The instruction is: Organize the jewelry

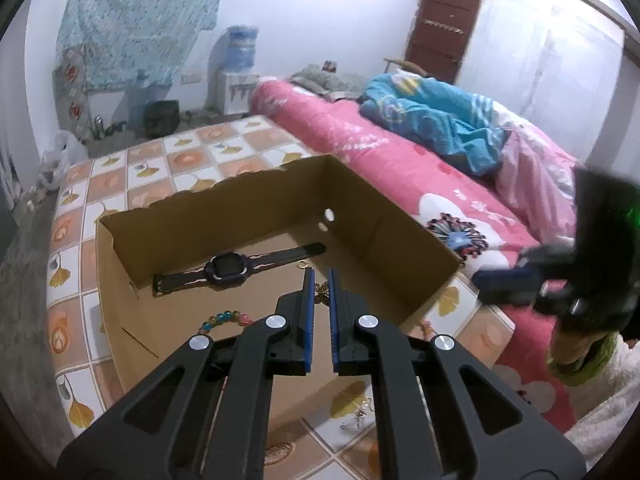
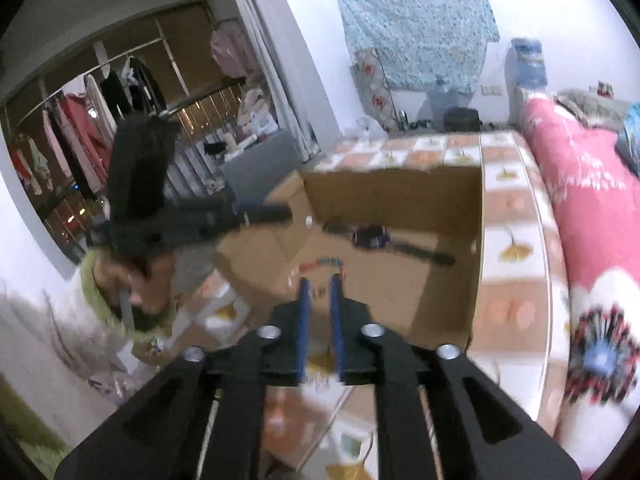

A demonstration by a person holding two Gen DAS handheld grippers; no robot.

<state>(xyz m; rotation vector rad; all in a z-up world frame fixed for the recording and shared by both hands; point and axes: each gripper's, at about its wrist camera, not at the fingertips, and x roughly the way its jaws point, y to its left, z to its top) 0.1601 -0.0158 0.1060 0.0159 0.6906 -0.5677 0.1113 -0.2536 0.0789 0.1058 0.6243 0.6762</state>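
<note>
Earrings (image 1: 357,419) lie on the bench outside the cardboard box (image 1: 400,240), beneath the left hand-held gripper (image 1: 320,276), which is nearly closed and empty. Right hand-held gripper (image 2: 319,280) is slightly parted, empty.

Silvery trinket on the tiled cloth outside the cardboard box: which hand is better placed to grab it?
Probably the left: the silvery trinket lies just beneath the left gripper, while it sits far to the side of the right gripper.

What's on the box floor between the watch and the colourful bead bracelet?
Nothing: in the left wrist view only bare cardboard box floor lies between the watch and the bead bracelet. A butterfly piece sits off to the side, behind the left claw.
</note>
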